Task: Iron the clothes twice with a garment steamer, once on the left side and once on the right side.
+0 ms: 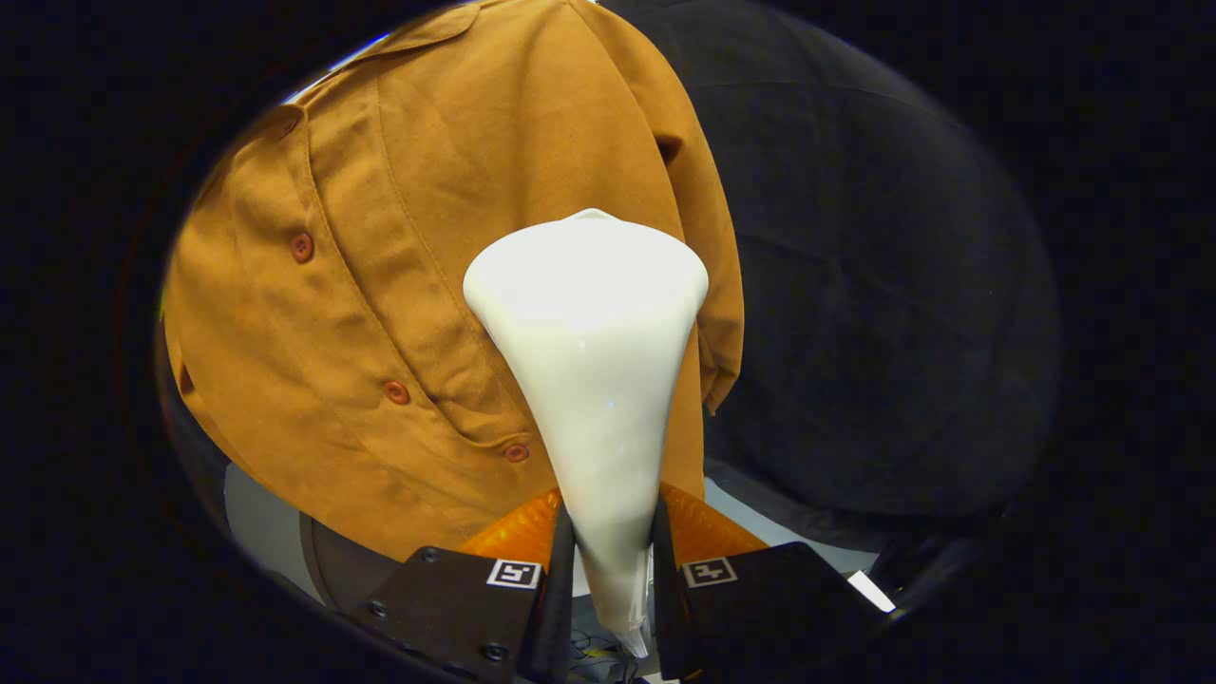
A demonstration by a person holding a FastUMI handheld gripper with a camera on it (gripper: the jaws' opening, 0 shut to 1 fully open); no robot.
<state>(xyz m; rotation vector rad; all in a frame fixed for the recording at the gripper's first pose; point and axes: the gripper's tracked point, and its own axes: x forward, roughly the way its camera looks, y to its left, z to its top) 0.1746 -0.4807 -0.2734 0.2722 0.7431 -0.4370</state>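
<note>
Gripper view: gripper (613, 560) fingers clamped on both sides of steamer (594, 380) handle. Steamer's wide head sits just ahead, against shirt (380, 237), right of its button row. Dark cloth wall (874, 313) beyond.

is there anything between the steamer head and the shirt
Nothing visible. The tool is shut on the steamer, whose wide head lies against the brown shirt, to the side of the button row, with no gap showing between them.

gripper view | rides on gripper | faces forward along jaws | close to shirt (427, 237)
</note>
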